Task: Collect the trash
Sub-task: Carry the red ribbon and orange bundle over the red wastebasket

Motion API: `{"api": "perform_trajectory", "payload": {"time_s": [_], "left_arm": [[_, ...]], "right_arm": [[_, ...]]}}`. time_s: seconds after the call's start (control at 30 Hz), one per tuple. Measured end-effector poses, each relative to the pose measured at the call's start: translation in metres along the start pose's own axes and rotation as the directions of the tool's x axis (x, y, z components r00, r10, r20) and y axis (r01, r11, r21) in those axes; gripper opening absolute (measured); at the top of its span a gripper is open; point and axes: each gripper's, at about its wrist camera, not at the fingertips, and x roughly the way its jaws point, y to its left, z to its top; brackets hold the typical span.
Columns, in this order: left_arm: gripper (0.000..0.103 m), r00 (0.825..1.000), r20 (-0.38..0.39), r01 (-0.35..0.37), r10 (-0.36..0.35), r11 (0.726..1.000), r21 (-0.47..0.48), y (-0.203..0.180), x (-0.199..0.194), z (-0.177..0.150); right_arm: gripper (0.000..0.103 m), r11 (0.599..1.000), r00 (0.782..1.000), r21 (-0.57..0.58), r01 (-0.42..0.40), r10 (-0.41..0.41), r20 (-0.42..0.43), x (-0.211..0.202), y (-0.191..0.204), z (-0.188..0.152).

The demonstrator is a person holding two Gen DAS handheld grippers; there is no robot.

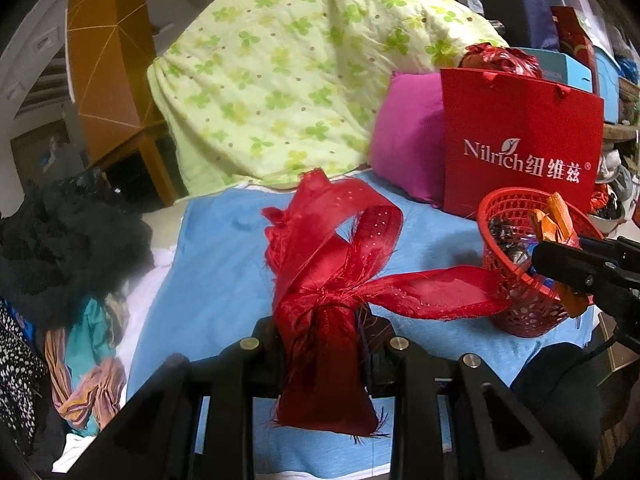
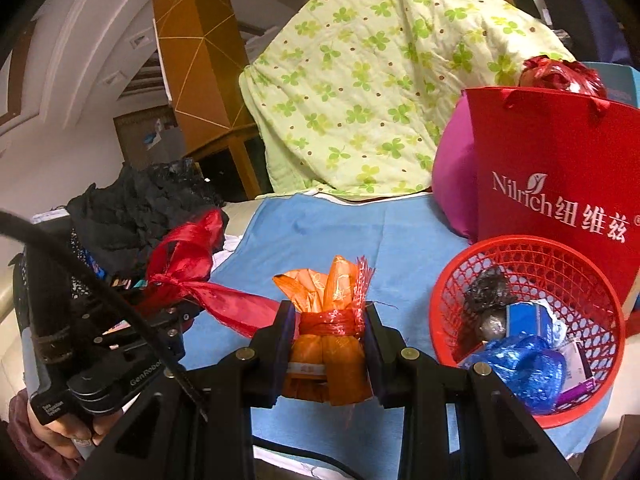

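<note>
Gripping red ribbon [image 1: 332,276] left, orange bundle [image 2: 328,320] right, jaws face "Nilrich" bag [image 2: 560,184].

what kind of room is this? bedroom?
Probably a bedroom, with a cluttered bed as the work surface: a clover-print quilt, a magenta pillow and a pile of dark clothes surround the blue sheet where the red trash basket stands.

A cluttered home bedroom: a clover-print quilt [image 1: 280,68], pink pillow [image 1: 408,144] and heaped clothes [image 1: 68,248] crowd the bed [image 1: 224,272].
</note>
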Motion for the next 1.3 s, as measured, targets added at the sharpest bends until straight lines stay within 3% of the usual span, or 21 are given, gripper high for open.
{"api": "perform_trajectory", "payload": {"time_s": [0.7, 1.3], "left_arm": [[0.031, 0.996, 0.009, 0.083, -0.084, 0.991, 0.108, -0.065, -0.001, 0.023], [0.031, 0.978, 0.024, 0.196, -0.205, 0.960, 0.199, -0.124, -0.001, 0.045]], "right_arm": [[0.035, 0.992, 0.997, 0.116, 0.039, -0.046, 0.054, -0.032, -0.058, 0.001], [0.035, 0.970, 0.983, 0.208, 0.126, -0.150, 0.102, -0.067, -0.114, 0.004]]}}
